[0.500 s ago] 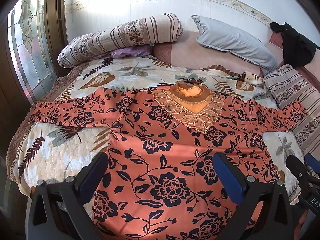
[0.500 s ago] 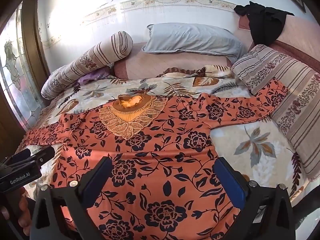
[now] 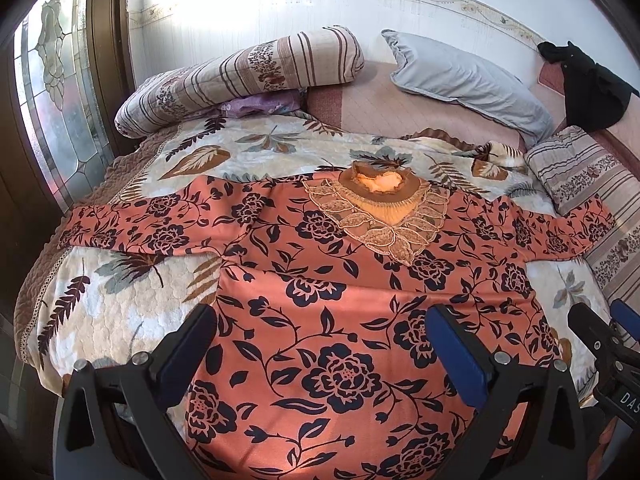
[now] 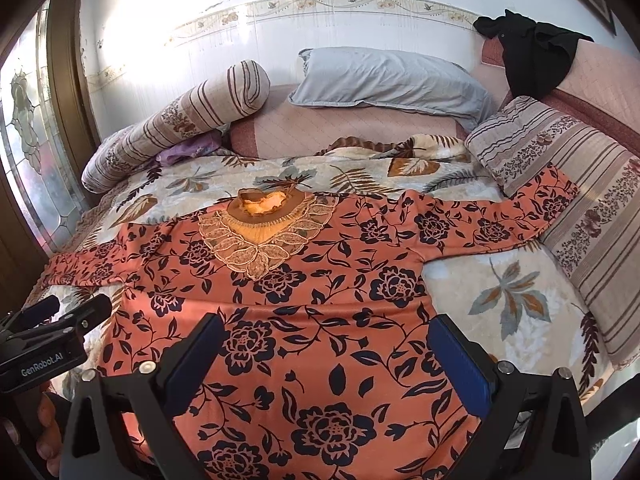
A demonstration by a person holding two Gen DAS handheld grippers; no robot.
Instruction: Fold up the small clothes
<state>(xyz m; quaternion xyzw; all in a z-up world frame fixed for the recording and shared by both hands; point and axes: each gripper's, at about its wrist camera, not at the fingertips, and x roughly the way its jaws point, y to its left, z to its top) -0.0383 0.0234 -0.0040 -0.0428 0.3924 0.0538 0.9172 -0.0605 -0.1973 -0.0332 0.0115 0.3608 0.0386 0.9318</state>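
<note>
An orange top with dark flowers and a lace collar [image 3: 320, 280] [image 4: 320, 300] lies flat on the bed, both sleeves spread out, left sleeve [image 3: 132, 224] and right sleeve [image 4: 500, 220]. My left gripper [image 3: 320, 344] is open and empty above the top's lower left part. My right gripper [image 4: 324, 352] is open and empty above its lower right part. The right gripper also shows at the right edge of the left wrist view [image 3: 600, 344], and the left gripper at the left edge of the right wrist view [image 4: 52, 336].
The bed has a leaf-print quilt [image 3: 120, 300]. A striped bolster [image 3: 240, 76], a grey pillow [image 3: 460, 76] and a striped cushion [image 4: 560, 184] lie around the head and right side. A black garment [image 4: 528, 52] hangs on the headboard. A glass door [image 3: 52, 100] stands left.
Both grippers have drifted slightly; the views are almost the same. The top has not moved.
</note>
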